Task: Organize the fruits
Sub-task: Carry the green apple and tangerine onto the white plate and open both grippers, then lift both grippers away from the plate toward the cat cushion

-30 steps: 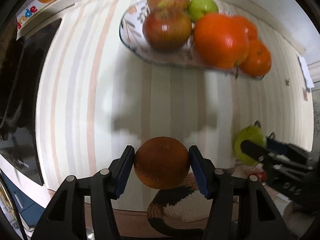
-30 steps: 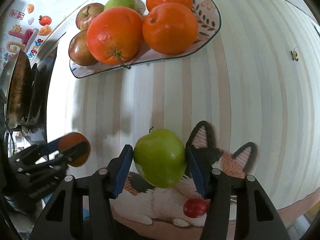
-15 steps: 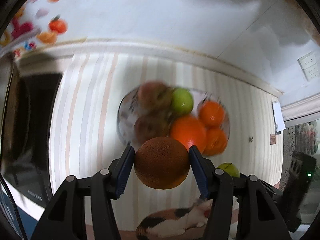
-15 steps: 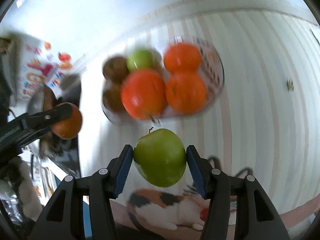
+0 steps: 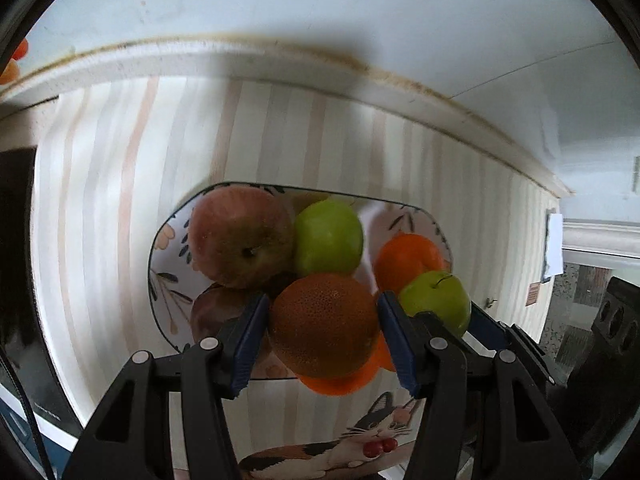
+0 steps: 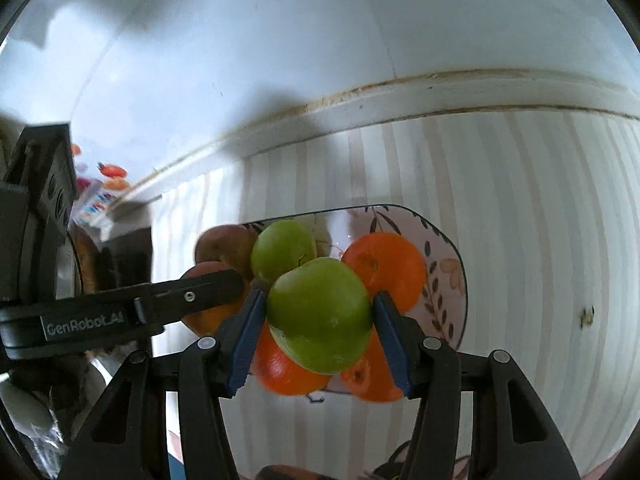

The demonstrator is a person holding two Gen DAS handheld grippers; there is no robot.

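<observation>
My left gripper [image 5: 322, 330] is shut on a dark orange [image 5: 324, 324] and holds it above the flowered fruit plate [image 5: 160, 248]. My right gripper [image 6: 318, 320] is shut on a green apple [image 6: 320, 316] over the same plate [image 6: 452, 264]; this apple also shows in the left wrist view [image 5: 438, 306]. The plate holds red apples [image 5: 240, 240], a green apple [image 5: 328, 240] and oranges [image 5: 408, 260]. The left gripper's finger [image 6: 188, 296] reaches in from the left in the right wrist view.
The plate sits on a striped cloth [image 5: 120, 200] by a white wall [image 5: 320, 12]. A cat-shaped mat [image 5: 360, 436] lies near the table's front edge. A black stove [image 5: 16, 240] is on the left.
Both grippers rose from near the cat mat and moved forward over the plate, each still holding its fruit. The plate is now directly under both fruits.
</observation>
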